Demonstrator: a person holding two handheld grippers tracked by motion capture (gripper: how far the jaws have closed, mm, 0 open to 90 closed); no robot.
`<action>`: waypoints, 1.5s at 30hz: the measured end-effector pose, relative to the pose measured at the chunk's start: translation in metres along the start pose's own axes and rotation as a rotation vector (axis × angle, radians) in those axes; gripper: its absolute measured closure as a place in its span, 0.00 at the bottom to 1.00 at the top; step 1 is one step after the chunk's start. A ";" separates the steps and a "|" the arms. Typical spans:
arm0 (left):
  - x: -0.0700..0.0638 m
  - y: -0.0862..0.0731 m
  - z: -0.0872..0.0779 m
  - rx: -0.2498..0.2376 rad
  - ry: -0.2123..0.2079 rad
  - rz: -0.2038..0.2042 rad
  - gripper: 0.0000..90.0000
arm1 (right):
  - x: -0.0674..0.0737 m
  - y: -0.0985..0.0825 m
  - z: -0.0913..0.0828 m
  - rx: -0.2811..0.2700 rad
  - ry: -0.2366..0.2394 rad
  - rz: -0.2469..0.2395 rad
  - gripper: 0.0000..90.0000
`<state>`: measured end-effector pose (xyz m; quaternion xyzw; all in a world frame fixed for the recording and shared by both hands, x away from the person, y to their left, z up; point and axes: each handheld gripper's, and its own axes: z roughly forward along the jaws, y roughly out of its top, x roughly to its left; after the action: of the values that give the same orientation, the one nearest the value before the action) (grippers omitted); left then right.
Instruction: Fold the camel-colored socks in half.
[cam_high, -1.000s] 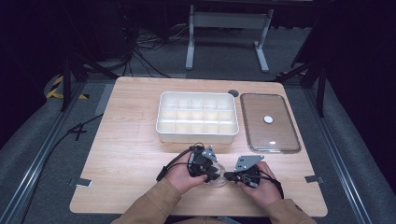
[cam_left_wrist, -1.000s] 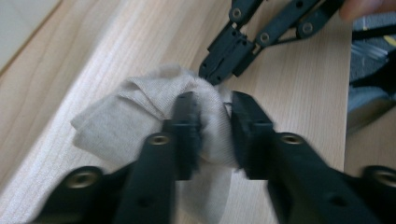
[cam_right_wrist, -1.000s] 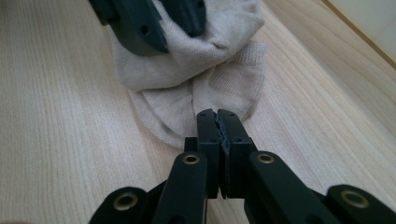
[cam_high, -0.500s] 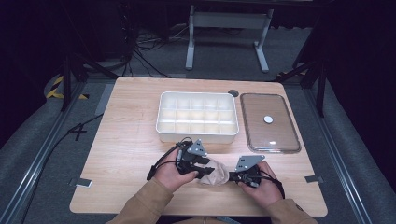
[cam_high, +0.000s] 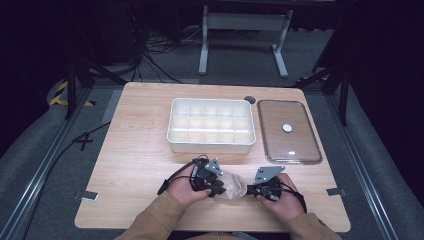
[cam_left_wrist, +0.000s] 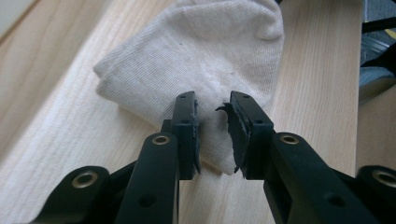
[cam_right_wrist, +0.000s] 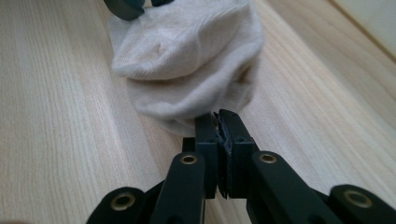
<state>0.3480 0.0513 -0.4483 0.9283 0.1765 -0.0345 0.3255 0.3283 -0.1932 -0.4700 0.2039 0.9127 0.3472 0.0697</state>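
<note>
Jaws first: left gripper (cam_left_wrist: 212, 135) has its jaws parted w/ a small gap, a corner of the cream sock (cam_left_wrist: 196, 60) lying betw. them, pads not pressing it. Right gripper (cam_right_wrist: 218, 128) has its jaws closed tight; the sock's edge (cam_right_wrist: 187, 70) sits right at the tips, but can't tell if any cloth is actually pinched.

From the high view, both hands low at the near edge: left hand (cam_high: 182, 187) and right hand (cam_high: 280, 197), tan sleeves coming in from the bottom. One sock (cam_high: 232, 184), bunched, flat on the table betw. the 2 grippers (cam_high: 212, 182) (cam_high: 252, 190), touching both.

Surface: 1 light wood-grain table (cam_high: 135, 150), rounded corners, 2 bits of grey tape near its left and right sides.

Further back, centre: 1 white divided tray (cam_high: 210, 145), compartments in 3 rows, looks like 5 per row, contents not discernible. Just right of it, apart: 1 clear lid (cam_high: 287, 150) lying flat w/ 1 white round knob (cam_high: 287, 128). One small dark round disc (cam_high: 249, 100) at the far edge.

Beyond: grey carpet floor, black cables, metal rails both sides, 1 grey stand frame (cam_high: 242, 22), dark room behind.
</note>
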 end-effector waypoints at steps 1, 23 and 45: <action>-0.001 0.000 0.002 0.007 0.003 -0.005 0.81 | 0.000 0.000 0.000 0.000 0.000 0.000 0.97; -0.007 0.002 0.011 0.048 0.055 -0.036 0.82 | 0.025 0.043 -0.031 -0.168 0.033 -0.033 0.95; -0.013 0.008 0.011 0.042 0.047 -0.026 0.79 | 0.009 0.013 -0.008 -0.009 -0.037 -0.032 0.79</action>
<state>0.3387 0.0349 -0.4501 0.9331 0.1951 -0.0206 0.3013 0.3227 -0.1854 -0.4552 0.1955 0.9129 0.3461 0.0931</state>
